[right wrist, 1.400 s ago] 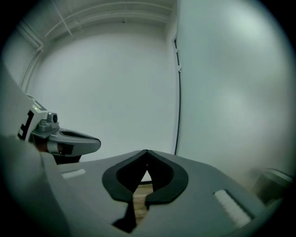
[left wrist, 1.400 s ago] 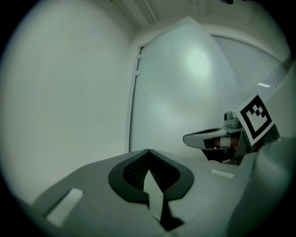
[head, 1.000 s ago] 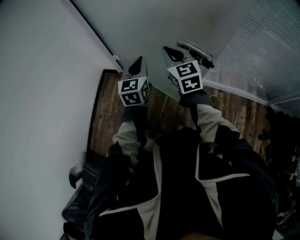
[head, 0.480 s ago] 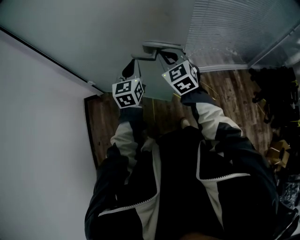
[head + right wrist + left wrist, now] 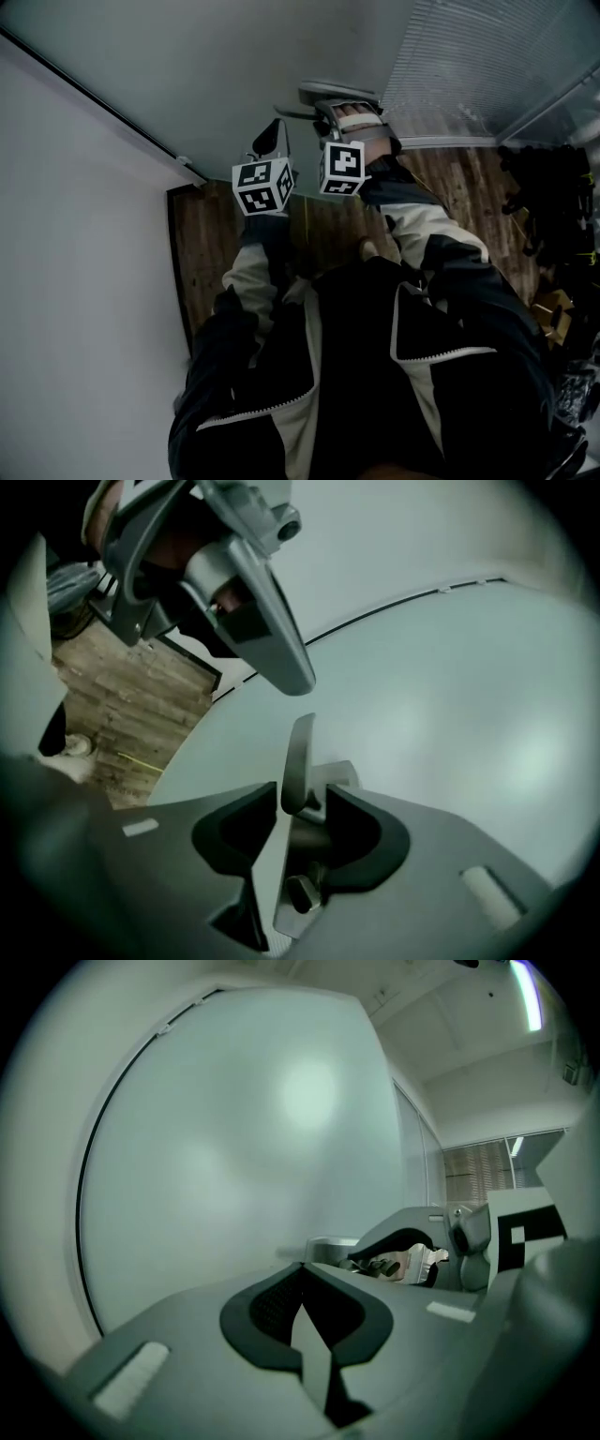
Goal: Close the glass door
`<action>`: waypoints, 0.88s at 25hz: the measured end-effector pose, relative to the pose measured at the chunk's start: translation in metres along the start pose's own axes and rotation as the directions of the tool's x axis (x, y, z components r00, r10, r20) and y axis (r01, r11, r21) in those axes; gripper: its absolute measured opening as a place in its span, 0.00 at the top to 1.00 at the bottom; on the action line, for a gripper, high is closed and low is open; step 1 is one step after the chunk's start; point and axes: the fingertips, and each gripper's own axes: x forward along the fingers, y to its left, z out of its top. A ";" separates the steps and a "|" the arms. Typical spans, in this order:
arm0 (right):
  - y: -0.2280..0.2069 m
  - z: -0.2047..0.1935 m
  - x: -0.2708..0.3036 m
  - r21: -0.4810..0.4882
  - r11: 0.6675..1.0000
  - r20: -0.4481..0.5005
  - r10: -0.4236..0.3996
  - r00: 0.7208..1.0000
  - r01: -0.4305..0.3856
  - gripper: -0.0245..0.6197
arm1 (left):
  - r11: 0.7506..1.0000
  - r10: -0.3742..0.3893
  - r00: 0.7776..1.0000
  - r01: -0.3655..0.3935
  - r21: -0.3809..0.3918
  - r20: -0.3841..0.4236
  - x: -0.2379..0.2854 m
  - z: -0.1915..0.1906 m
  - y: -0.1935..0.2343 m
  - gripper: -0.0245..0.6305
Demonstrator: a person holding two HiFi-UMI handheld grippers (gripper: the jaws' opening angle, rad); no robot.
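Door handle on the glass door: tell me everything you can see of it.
The door handle is a slim, smooth, silver-grey lever that looks like metal. It is fixed on a small plate to the frosted glass door. In the right gripper view it stands roughly upright between the jaws of the right gripper, which are opening. A gap shows beside it, so the pads do not look clamped. A small knob sits below the lever.
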 end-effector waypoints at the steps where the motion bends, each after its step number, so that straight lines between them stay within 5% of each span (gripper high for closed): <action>1: 0.000 -0.002 0.003 -0.026 1.000 -0.014 -0.016 1.000 0.016 0.78 | 1.000 0.001 1.000 -0.001 -0.001 0.000 0.000 0.000 0.002 0.96; 22: -0.027 -0.034 0.045 -0.087 0.994 -0.082 -0.071 0.994 0.064 0.77 | 0.999 -0.031 1.000 0.031 0.041 -0.006 0.019 0.007 0.001 0.96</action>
